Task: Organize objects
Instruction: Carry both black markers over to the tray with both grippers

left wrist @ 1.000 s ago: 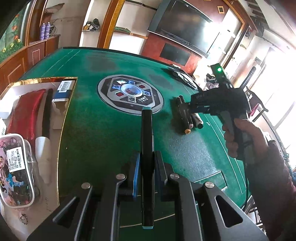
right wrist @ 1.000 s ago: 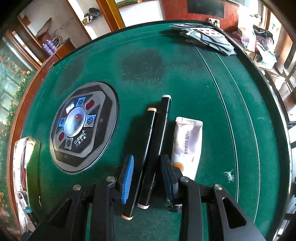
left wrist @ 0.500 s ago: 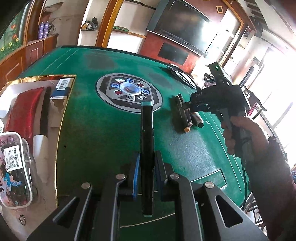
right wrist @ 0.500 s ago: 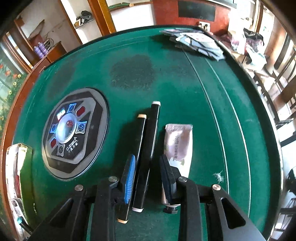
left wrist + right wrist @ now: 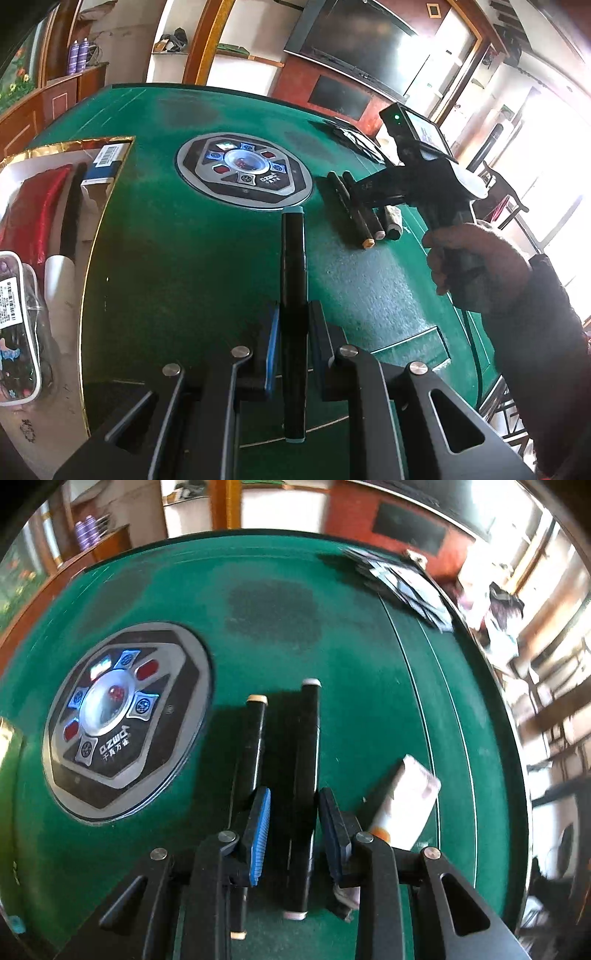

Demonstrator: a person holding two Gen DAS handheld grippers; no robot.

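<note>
My left gripper is shut on a black marker with teal caps, held above the green table and pointing away from me. To its right, my right gripper reaches down to two black markers and a tube lying side by side. In the right wrist view, my right gripper straddles the white-capped marker, with slim gaps at the pads. The orange-capped marker runs under the left finger. The white tube lies slanted just outside the right finger.
A gold-rimmed box at the table's left holds a red pouch, a clear cartoon case and a blue-white pack. A round control panel sits mid-table. Playing cards lie at the far edge. A hand grips the right tool.
The right gripper's jaws have narrowed around the white-capped marker, and the tool has tipped and rolled, so the tube now looks slanted. The left gripper and its marker have stayed put.
</note>
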